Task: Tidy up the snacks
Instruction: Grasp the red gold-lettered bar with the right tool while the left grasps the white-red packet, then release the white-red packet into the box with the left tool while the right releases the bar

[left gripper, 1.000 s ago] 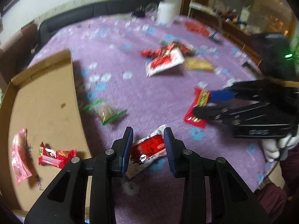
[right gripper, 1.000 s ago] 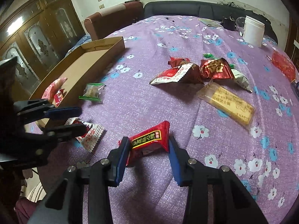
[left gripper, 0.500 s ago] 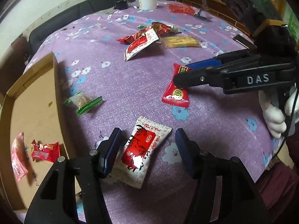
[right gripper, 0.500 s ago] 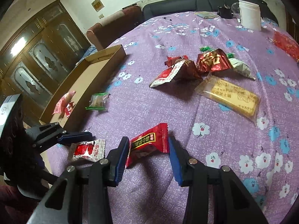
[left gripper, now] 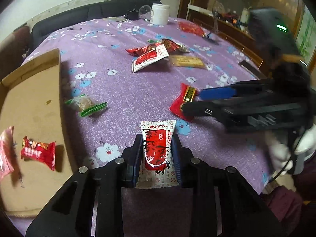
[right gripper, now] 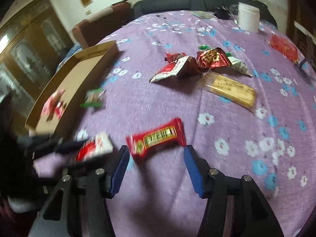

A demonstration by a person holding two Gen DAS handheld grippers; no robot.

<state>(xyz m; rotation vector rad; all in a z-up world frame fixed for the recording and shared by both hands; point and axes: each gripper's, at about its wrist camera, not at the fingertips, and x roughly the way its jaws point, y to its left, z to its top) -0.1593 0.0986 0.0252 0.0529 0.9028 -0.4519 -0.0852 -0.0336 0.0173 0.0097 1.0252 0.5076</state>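
Note:
In the left wrist view my left gripper (left gripper: 157, 142) has its jaws closing on a white and red snack packet (left gripper: 158, 148), both pads pressing its sides. In the right wrist view the same packet (right gripper: 94, 146) is a blur at the lower left. My right gripper (right gripper: 156, 154) has its jaws opening. A red packet with a gold label (right gripper: 156, 140) lies on the purple cloth just ahead of the fingertips, and the pads do not press it. From the left, the right gripper (left gripper: 195, 100) straddles that red packet (left gripper: 180, 104).
A shallow cardboard box (left gripper: 29, 98) at the left holds a red packet (left gripper: 38, 152) and a pink one (left gripper: 6, 154). A green-ended candy (left gripper: 86, 104) lies beside it. Farther off are several piled packets (left gripper: 150, 57), a yellow bar (left gripper: 187, 61) and a white jar (left gripper: 160, 13).
The left jaws spread wide around the white and red packet, then closed on it. The right jaws widened away from the red packet they were shut on.

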